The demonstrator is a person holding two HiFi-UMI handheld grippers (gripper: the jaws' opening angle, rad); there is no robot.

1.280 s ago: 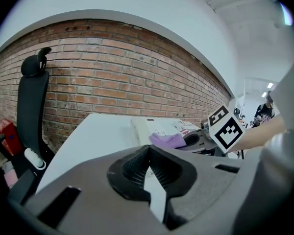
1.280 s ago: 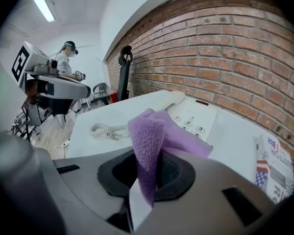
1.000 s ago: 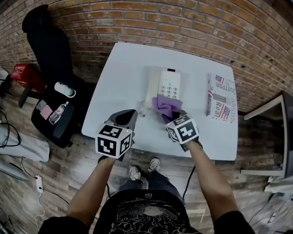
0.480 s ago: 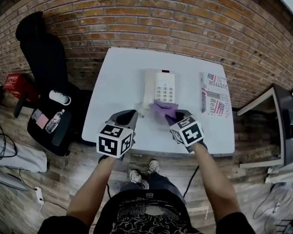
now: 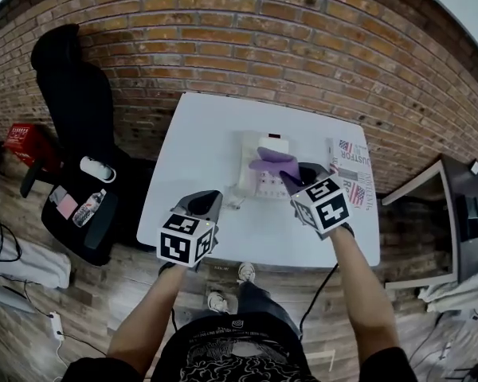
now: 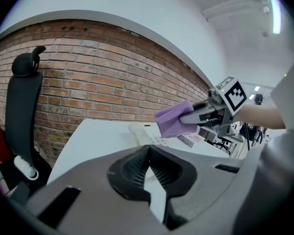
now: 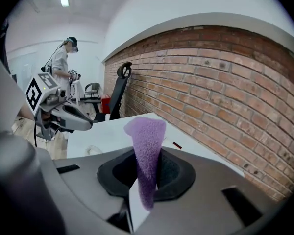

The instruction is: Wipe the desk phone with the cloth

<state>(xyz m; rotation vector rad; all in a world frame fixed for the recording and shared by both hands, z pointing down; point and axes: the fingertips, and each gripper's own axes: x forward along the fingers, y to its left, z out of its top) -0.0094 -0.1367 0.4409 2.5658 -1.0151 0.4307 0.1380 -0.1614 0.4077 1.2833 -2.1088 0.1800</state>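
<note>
One cloth [image 5: 272,161], pinched in the right gripper [image 5: 301,175], is hanging just above the desk phone [image 5: 263,185]; the closed, empty left gripper [image 5: 205,204] is hovering farther away.

Desk phone [image 5: 251,165] on table [image 5: 199,150], booklet [image 5: 352,177] right (chair [image 5: 68,78] left)
</note>
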